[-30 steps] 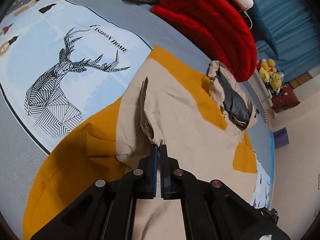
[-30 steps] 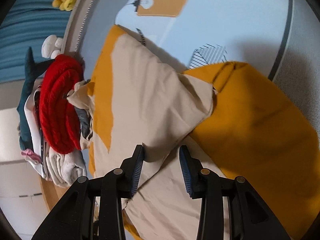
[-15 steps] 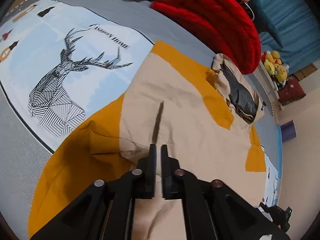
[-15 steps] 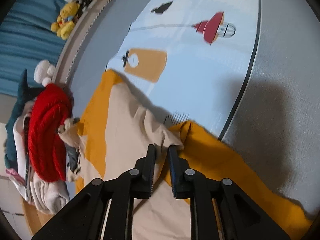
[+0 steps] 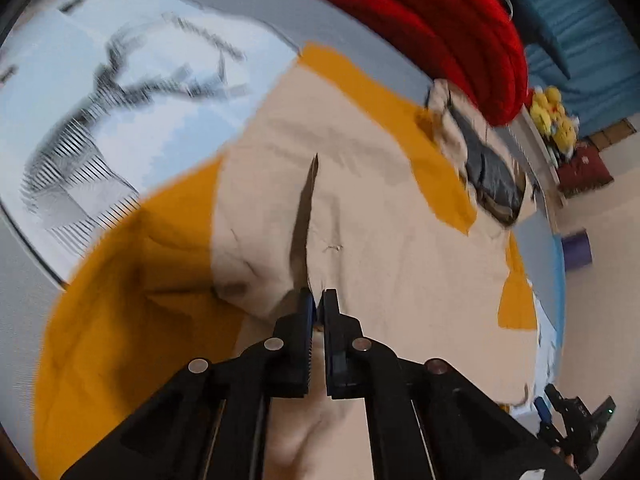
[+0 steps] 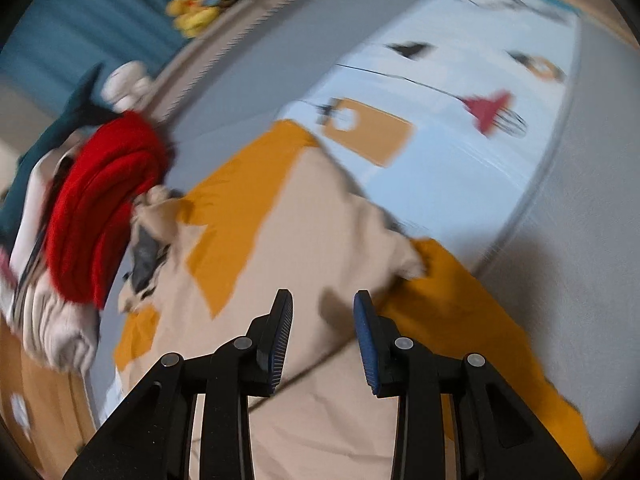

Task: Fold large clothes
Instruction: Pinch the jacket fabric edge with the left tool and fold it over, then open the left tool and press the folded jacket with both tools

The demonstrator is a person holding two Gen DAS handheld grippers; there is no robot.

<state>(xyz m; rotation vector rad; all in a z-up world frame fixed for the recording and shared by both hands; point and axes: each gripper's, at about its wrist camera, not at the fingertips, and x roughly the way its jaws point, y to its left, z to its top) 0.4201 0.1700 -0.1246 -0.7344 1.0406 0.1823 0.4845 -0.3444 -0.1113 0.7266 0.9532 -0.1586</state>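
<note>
A large beige and mustard garment [image 5: 384, 240] is spread flat on a printed bed cover [image 5: 100, 128], its long axis running away from both tongs toward a red knitted pile [image 5: 432, 28] at the far edge of the bed. The hooded collar end [image 5: 484, 168] is seen lying just beside that red pile.

The left tongs [image 5: 318, 300] are closed almost together, and a raised beige ridge of the garment [image 5: 306, 216] is pinched between their tips; the ridge runs straight ahead from the tips. Whether the cloth is firmly clamped is judged likely, since the fold stands up from the flat fabric.

The right tongs [image 6: 322, 308] are held apart above the beige panel, with nothing between the pads; their jaws have just been opening. The fabric lies below and ahead of them, not touched. A folded beige corner [image 6: 404, 256] is seen just ahead and to the right of them, resting against the mustard sleeve [image 6: 472, 320].

The left tongs are judged nearer the cloth, being already on it.
</note>
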